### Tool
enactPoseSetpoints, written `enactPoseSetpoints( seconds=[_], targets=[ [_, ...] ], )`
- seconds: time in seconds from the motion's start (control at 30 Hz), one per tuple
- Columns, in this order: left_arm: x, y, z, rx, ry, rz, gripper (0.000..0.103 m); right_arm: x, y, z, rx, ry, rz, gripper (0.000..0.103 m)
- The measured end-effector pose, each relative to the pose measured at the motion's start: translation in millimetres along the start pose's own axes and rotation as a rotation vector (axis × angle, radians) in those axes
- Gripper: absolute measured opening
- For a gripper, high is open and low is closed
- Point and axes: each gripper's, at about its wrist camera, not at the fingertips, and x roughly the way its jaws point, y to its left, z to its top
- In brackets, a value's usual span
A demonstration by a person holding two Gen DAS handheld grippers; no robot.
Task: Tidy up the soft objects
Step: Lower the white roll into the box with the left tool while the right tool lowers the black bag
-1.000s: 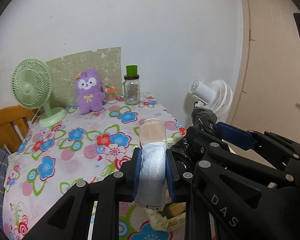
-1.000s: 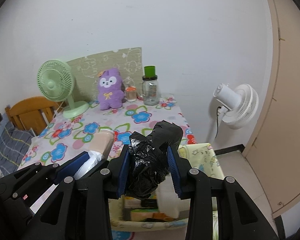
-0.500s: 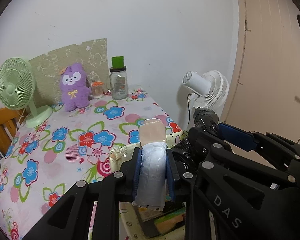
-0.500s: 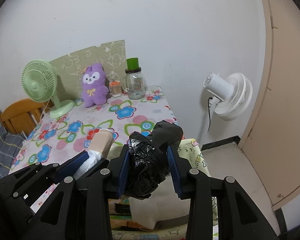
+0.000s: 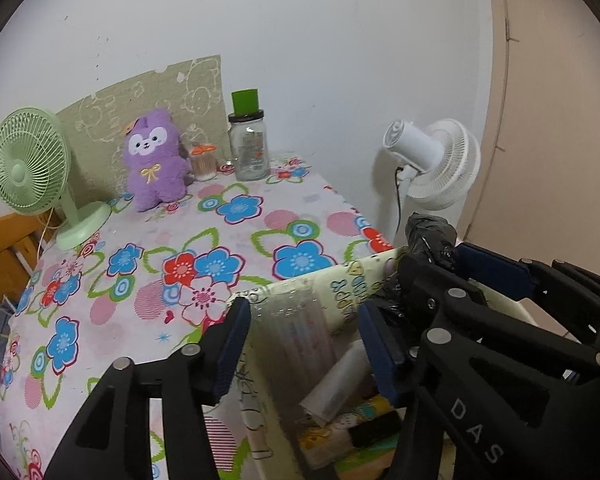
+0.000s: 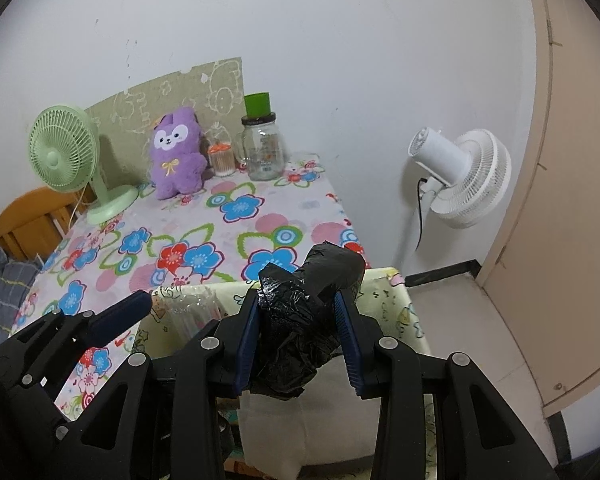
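My left gripper (image 5: 304, 344) is open and empty above a yellow-patterned fabric bin (image 5: 340, 288) beside the table. A white roll (image 5: 336, 384) lies inside the bin among other packs. My right gripper (image 6: 298, 344) is shut on a black plastic-bag roll (image 6: 304, 316) and holds it over the same bin (image 6: 392, 304). The black roll also shows in the left wrist view (image 5: 428, 236). A purple plush toy (image 5: 154, 160) sits at the back of the flowered table (image 5: 140, 272).
A green desk fan (image 5: 28, 168), a glass jar with a green lid (image 5: 248, 144) and a small orange-lidded jar (image 5: 203, 162) stand at the table's back. A white floor fan (image 6: 460, 176) stands by the wall. A wooden chair (image 6: 28, 220) is at the left.
My left gripper has opened and let go of the white roll, which now lies in the bin. Both grippers have moved down over the bin.
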Motion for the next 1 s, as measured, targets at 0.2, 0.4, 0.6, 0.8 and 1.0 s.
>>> enactPoseSetpoints(
  seconds=[0.2, 0.4, 0.6, 0.8, 1.0],
  targets=[
    [3, 6, -2, -0.005, 0.021, -0.033, 0.075, 7, 4, -1, 0.002, -0.007, 0.04, 0.078],
    [1, 5, -3, 0.0, 0.021, -0.05, 0.082, 8, 7, -1, 0.015, -0.001, 0.039, 0.09],
    [-7, 6, -5, -0.004, 0.02, -0.058, 0.085, 0, 10, -2, 0.019, -0.007, 0.021, 0.092],
    [-21, 7, -10, 0.002, -0.005, -0.062, 0.087, -15, 14, -7, 0.019, -0.037, 0.026, 0.092],
    [-33, 9, -15, 0.007, -0.016, -0.07, 0.09, -26, 14, -13, 0.035, -0.052, 0.009, 0.092]
  ],
)
